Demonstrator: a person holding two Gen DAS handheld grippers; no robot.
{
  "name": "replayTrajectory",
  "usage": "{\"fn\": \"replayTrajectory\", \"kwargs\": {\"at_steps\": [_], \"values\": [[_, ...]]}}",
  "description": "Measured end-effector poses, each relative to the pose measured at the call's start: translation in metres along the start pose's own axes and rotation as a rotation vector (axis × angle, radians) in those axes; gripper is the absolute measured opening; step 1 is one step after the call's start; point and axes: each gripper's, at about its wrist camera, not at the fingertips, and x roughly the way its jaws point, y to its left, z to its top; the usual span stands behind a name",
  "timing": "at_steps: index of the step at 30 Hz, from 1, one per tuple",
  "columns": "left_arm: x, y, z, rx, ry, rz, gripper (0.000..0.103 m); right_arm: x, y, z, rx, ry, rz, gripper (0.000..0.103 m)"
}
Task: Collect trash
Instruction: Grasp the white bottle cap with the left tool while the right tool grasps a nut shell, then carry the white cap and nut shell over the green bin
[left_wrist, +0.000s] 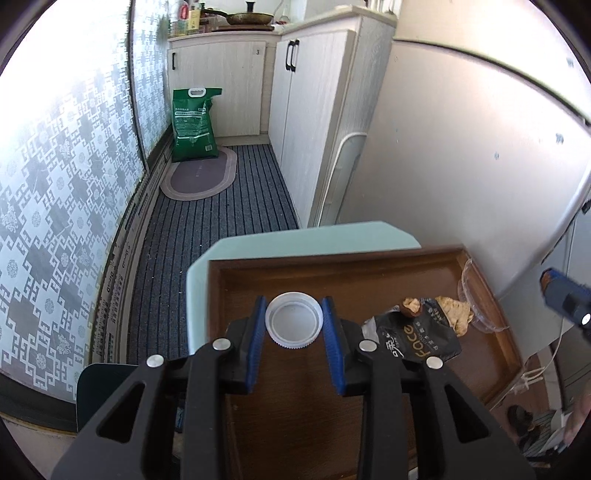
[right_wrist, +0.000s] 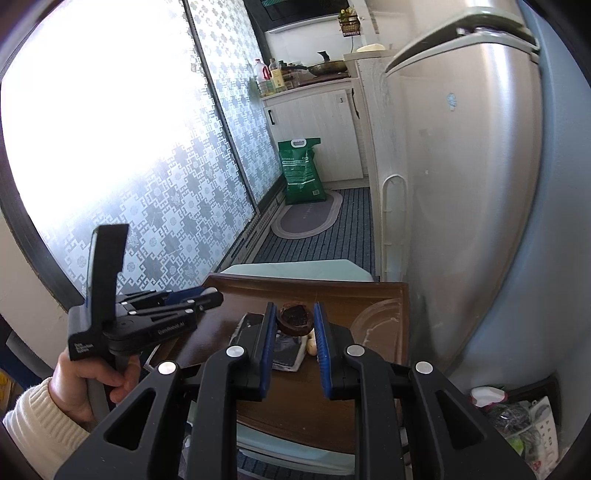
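Note:
A dark wooden tray (left_wrist: 491, 354) sits on a pale green table (left_wrist: 317, 240). My left gripper (left_wrist: 293, 321) is shut on a white bottle cap (left_wrist: 293, 319), held between its blue pads just over the tray. To the right of it lie a black snack wrapper (left_wrist: 417, 338), a walnut shell piece (left_wrist: 412, 306), a tan crumpled scrap (left_wrist: 456, 312) and a clear plastic lid (left_wrist: 476, 295). My right gripper (right_wrist: 295, 319) is shut on a brown walnut shell half (right_wrist: 295, 317), above the black wrapper (right_wrist: 286, 349). The left gripper also shows in the right wrist view (right_wrist: 207, 297).
A fridge (right_wrist: 480, 184) stands close on the right of the table. White cabinets (left_wrist: 314, 110), a green sack (left_wrist: 194, 122) and an oval mat (left_wrist: 201, 173) lie ahead on the striped floor. A bag holding trash (right_wrist: 517, 421) sits low at right.

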Motion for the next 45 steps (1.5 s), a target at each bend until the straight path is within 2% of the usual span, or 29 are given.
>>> {"fn": "replayTrajectory", "kwargs": {"at_steps": [3, 11, 19, 28, 35, 45], "values": [[-0.01, 0.014, 0.004, -0.048, -0.021, -0.018, 0.032, 0.005, 0.007, 0.001, -0.011, 0.006, 0.01, 0.02], [-0.033, 0.061, 0.005, -0.155, -0.064, 0.01, 0.032, 0.021, 0.037, 0.005, -0.054, 0.026, 0.048, 0.02], [-0.042, 0.116, -0.007, -0.255, -0.036, 0.041, 0.032, 0.037, 0.063, 0.009, -0.079, 0.04, 0.071, 0.02], [-0.038, 0.16, -0.038, -0.269, 0.071, 0.128, 0.032, 0.058, 0.103, 0.011, -0.12, 0.065, 0.12, 0.02], [-0.024, 0.185, -0.074, -0.223, 0.182, 0.197, 0.032, 0.075, 0.138, 0.007, -0.174, 0.097, 0.149, 0.02], [0.002, 0.213, -0.118, -0.157, 0.358, 0.209, 0.033, 0.101, 0.184, 0.0, -0.227, 0.135, 0.186, 0.02]]}}
